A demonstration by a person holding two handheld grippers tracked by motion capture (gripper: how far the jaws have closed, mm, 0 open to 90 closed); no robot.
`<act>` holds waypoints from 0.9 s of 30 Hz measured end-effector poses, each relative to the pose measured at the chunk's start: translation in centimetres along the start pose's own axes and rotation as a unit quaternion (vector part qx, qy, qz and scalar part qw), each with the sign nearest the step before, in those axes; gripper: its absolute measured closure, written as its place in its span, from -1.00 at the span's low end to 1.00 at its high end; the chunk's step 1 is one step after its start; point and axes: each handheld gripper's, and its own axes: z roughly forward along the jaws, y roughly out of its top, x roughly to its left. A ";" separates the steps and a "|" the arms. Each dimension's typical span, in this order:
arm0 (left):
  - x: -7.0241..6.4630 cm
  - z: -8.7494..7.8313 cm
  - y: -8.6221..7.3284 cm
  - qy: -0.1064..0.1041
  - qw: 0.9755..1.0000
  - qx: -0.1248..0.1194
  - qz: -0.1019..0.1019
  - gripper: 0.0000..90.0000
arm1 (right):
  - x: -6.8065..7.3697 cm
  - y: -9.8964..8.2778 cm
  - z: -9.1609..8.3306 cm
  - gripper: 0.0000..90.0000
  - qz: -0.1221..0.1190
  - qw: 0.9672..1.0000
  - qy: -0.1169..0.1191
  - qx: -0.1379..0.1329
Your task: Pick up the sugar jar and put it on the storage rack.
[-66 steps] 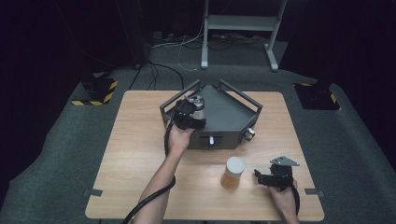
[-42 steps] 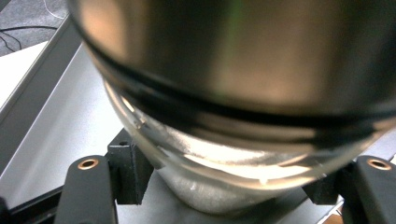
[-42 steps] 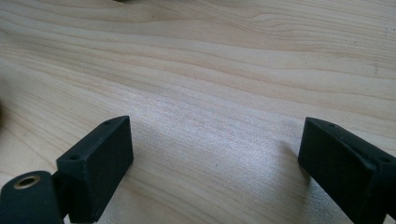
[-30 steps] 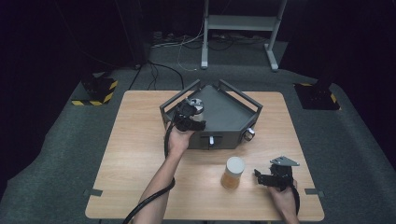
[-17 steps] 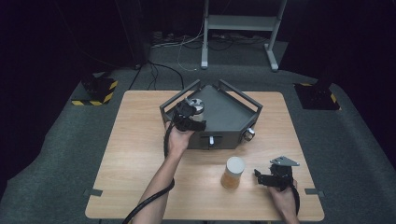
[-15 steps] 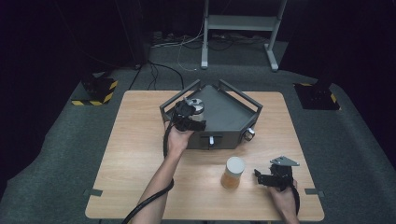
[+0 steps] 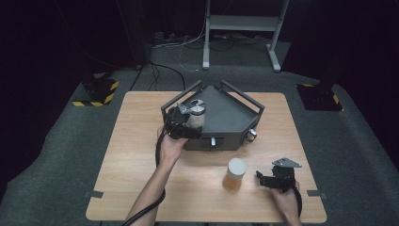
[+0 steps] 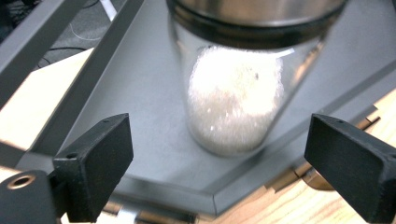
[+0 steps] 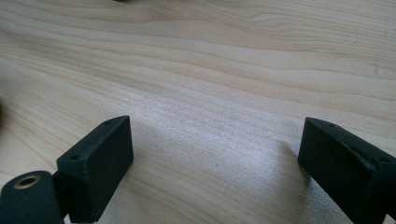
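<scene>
Left gripper (image 7: 181,123) at the near-left edge of the grey tray (image 7: 230,113), jaws just opened wide, now standing clear on either side of the glass jar (image 7: 196,113) without touching it. Jar upright on the tray floor near its left corner, steel lid on top, white grains filling the lower part, seen close in the left gripper view (image 8: 236,100) with a black pad well off to each side. Nothing held between those pads. Tray on the far middle of the wooden bench (image 7: 136,155), five-sided with raised rails, a small knob (image 7: 251,135) on its near-right face.

Right gripper (image 7: 277,178) low over the near-right part of the bench, jaws spread wide and empty; bare wood grain (image 9: 210,102) between them in the right gripper view. Possibly resting on the bench, though contact hard to judge from above. A second jar with a pale lid and amber contents (image 7: 235,174) upright just left of that gripper, apart from it, in front of the tray. Person's forearms entering from the near edge, a black cable trailing along the left one.
</scene>
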 end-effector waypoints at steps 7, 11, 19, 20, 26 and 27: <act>-0.3 -1.0 -2.3 -0.007 0.998 -0.041 -0.046 -0.83 | 0.0 0.0 0.0 -0.77 0.000 1.000 0.000 0.000; -0.1 -1.6 -3.1 -0.009 0.998 -0.038 -0.042 -0.83 | 0.0 0.0 0.0 -0.78 0.000 1.000 0.000 0.000; 0.4 -2.5 -5.2 -0.014 0.999 -0.027 -0.038 -0.83 | 0.0 0.0 0.0 -0.78 0.001 1.000 0.000 0.001; 0.4 -2.6 -5.5 -0.013 0.999 -0.027 -0.038 -0.83 | 0.0 0.0 0.0 -0.78 0.001 1.000 0.000 0.001; 0.9 -3.3 -6.9 -0.013 0.999 -0.023 -0.045 -0.83 | 0.0 0.0 0.0 -0.78 0.001 1.000 0.000 0.000; 1.0 -3.5 -7.2 -0.013 0.999 -0.021 -0.042 -0.83 | 0.0 0.0 0.0 -0.78 0.002 1.000 0.000 0.001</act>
